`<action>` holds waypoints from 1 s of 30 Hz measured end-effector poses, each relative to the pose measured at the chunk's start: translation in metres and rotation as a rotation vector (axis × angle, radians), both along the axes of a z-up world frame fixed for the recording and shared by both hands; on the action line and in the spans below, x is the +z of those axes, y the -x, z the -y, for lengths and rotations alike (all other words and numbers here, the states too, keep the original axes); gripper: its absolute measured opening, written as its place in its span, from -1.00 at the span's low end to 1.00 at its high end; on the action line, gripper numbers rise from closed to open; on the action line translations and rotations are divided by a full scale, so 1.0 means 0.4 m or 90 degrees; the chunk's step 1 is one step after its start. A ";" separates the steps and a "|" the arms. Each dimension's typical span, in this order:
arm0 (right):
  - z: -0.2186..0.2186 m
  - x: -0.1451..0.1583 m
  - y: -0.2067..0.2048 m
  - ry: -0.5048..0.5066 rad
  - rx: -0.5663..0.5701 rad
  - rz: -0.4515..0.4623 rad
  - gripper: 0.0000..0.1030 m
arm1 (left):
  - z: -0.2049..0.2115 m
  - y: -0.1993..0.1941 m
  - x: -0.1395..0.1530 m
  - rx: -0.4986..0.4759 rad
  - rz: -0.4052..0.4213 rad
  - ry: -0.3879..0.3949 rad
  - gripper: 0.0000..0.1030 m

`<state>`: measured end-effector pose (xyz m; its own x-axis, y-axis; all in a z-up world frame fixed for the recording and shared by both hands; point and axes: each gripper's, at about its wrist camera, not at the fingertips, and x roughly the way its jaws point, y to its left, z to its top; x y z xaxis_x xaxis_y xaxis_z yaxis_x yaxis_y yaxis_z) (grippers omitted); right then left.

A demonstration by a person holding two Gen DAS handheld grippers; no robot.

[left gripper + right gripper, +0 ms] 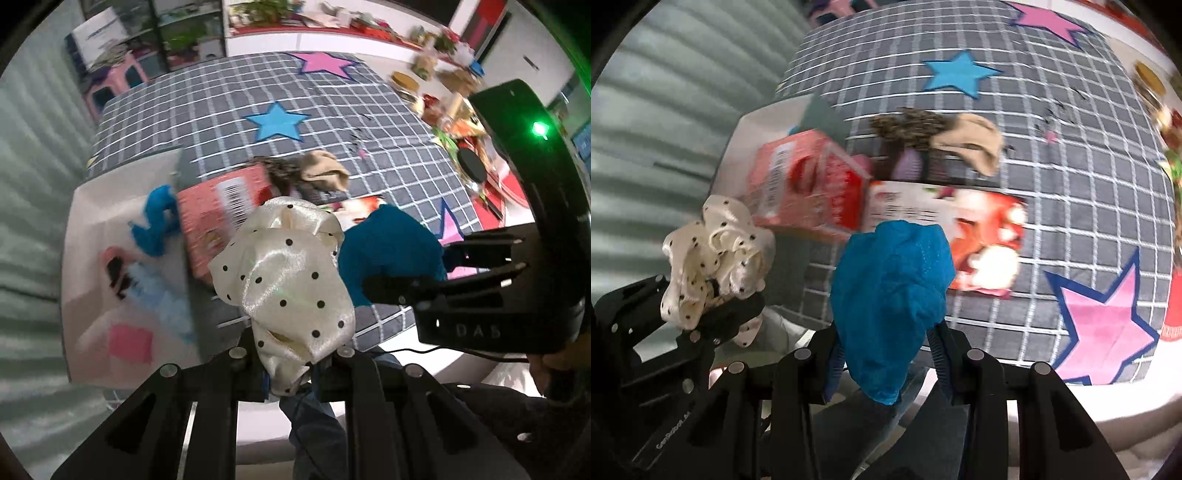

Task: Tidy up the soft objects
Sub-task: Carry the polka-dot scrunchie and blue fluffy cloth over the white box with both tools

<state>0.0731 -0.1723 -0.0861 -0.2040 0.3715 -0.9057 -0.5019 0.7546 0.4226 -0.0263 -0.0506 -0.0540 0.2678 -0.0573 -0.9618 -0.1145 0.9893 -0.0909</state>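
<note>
My left gripper (291, 363) is shut on a cream satin scrunchie with black dots (288, 280), held above the near edge of the table; it also shows in the right wrist view (713, 258). My right gripper (886, 354) is shut on a blue mesh scrunchie (890, 291), seen beside the left one as a blue bundle (388, 251). A white box (122, 273) at the left holds a blue soft item (155, 221) and other pieces. A beige cloth (325, 170) and a dark speckled soft item (908, 125) lie on the checked cloth.
A grey checked tablecloth (332, 107) with pink and blue stars covers the table. A red carton (809, 181) leans on the box and a red-white packet (964, 236) lies flat beside it. Cluttered items (454, 122) line the right edge.
</note>
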 end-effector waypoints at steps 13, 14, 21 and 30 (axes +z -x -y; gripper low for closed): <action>-0.190 0.062 0.102 -0.027 0.122 0.039 -0.17 | -0.180 0.136 0.028 0.144 0.028 -0.013 -0.68; -0.204 0.067 0.107 -0.030 0.130 0.042 -0.17 | -0.196 0.146 0.029 0.159 0.029 -0.014 -0.68; -0.296 0.098 0.119 -0.045 0.174 0.063 -0.17 | -0.303 0.207 0.022 0.271 0.024 -0.022 -0.68; -0.416 0.128 0.116 -0.061 0.206 0.075 -0.17 | -0.388 0.226 -0.017 0.353 0.000 -0.021 -0.68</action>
